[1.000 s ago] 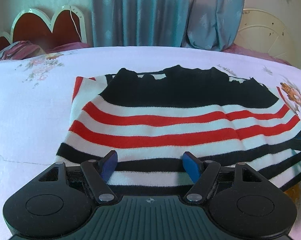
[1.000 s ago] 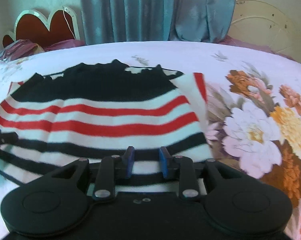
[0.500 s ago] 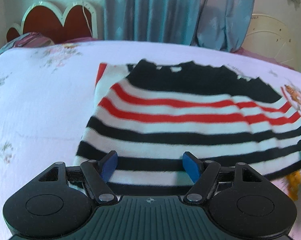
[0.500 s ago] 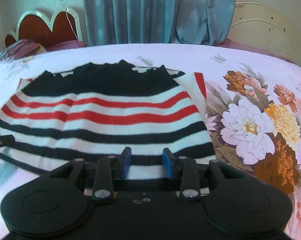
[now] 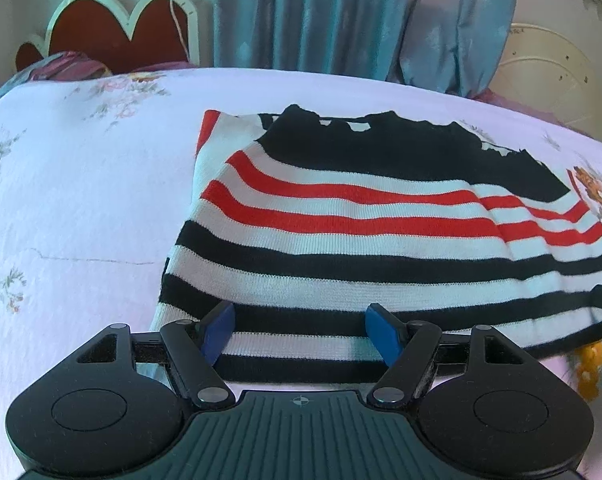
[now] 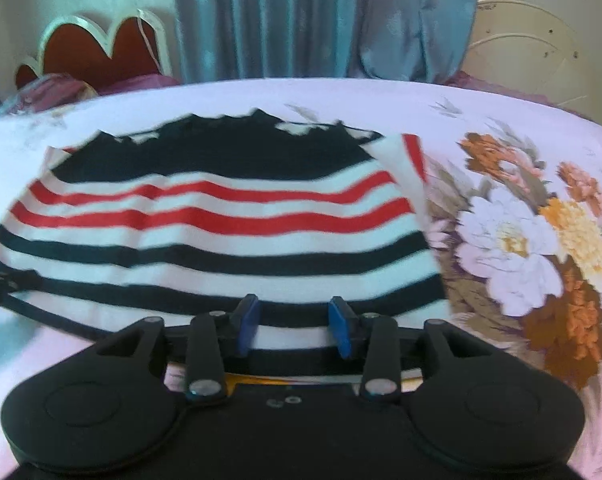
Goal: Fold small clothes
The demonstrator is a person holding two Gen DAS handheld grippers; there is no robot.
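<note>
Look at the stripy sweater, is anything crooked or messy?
Mostly neat. The striped sweater lies folded on the bedsheet, but its near right edge sags unevenly, and a lower layer sticks out at the far left.

A home bedroom: floral bedsheet (image 5: 81, 200), headboard (image 5: 113, 36), blue curtains (image 5: 309, 12).

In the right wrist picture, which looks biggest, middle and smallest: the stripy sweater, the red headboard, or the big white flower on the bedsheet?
1. Striped sweater, clearly largest.
2. White flower.
3. Red headboard, but it stands farther away, so its real size may be bigger.
</note>
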